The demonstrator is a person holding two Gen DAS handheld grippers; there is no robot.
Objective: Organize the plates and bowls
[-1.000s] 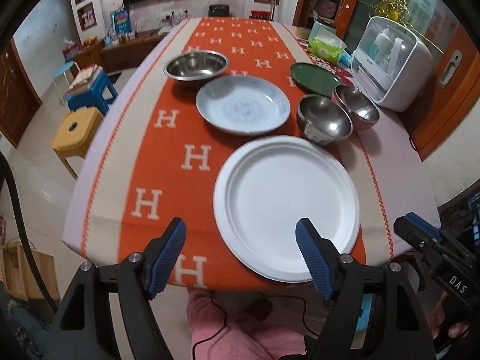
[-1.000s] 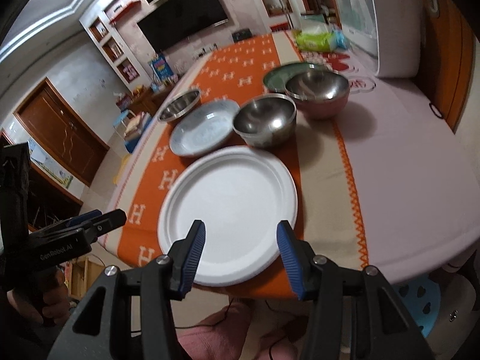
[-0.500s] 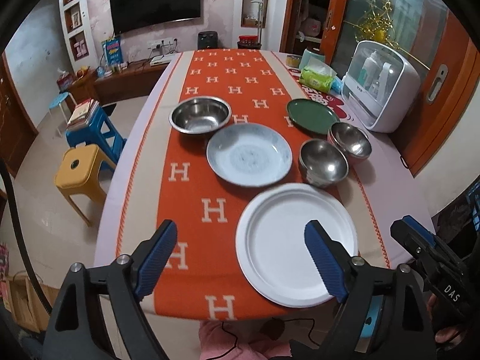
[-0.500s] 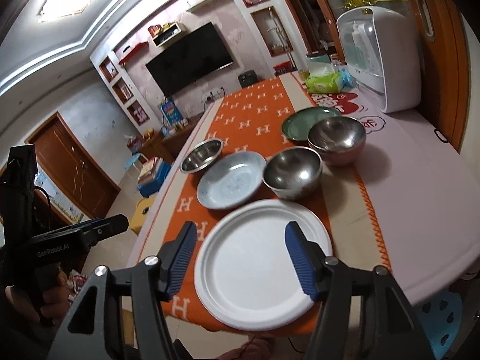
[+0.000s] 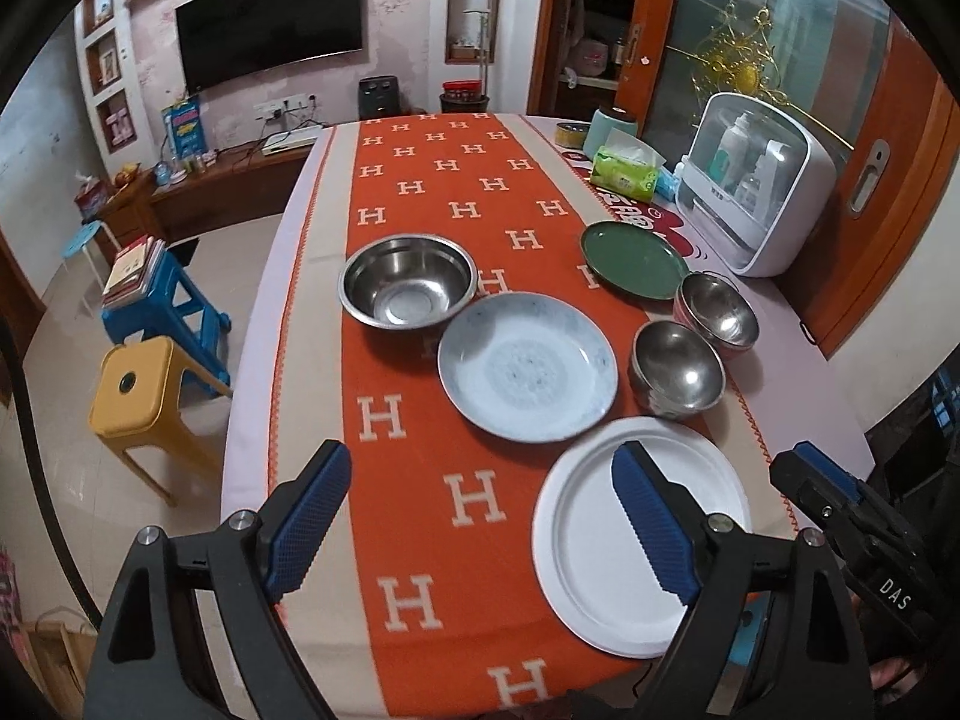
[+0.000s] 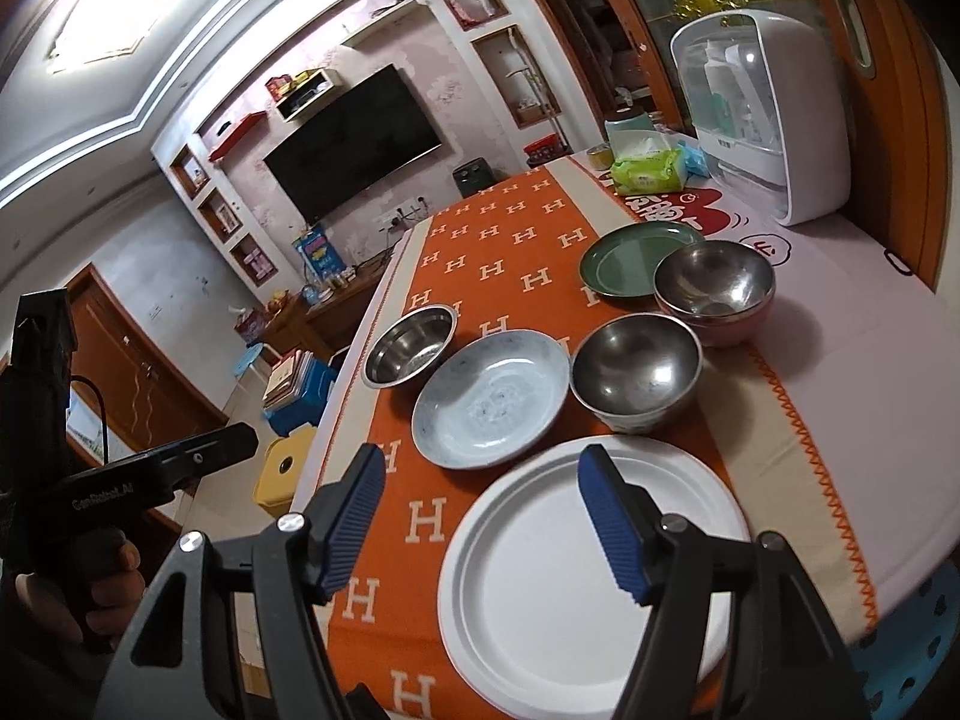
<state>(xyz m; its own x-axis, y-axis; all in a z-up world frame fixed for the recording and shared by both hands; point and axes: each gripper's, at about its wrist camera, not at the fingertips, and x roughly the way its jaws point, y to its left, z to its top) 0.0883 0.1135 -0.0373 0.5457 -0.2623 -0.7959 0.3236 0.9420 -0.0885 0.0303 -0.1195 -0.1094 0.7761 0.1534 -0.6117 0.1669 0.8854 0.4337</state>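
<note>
On the orange runner lie a white plate (image 5: 594,540) (image 6: 540,570) nearest me and a blue-grey plate (image 5: 528,366) (image 6: 492,396) behind it. A wide steel bowl (image 5: 408,288) (image 6: 411,345) stands at the back left. Right of the plates are a small steel bowl (image 5: 678,372) (image 6: 636,366), a pink-sided steel bowl (image 5: 717,312) (image 6: 714,288) and a green plate (image 5: 633,261) (image 6: 624,258). My left gripper (image 5: 480,450) hangs open above the near runner, holding nothing. My right gripper (image 6: 480,453) is opening above the white plate's left rim, nothing between its jaws.
A white countertop cabinet (image 5: 756,198) and a green tissue pack (image 5: 624,171) stand at the table's far right. A yellow stool (image 5: 144,396) and a blue stool (image 5: 162,300) are on the floor left of the table. The table's near edge is below both grippers.
Both grippers drew back and upward from the white plate, so more of the table shows. Both pairs of jaws widened. No dish moved.
</note>
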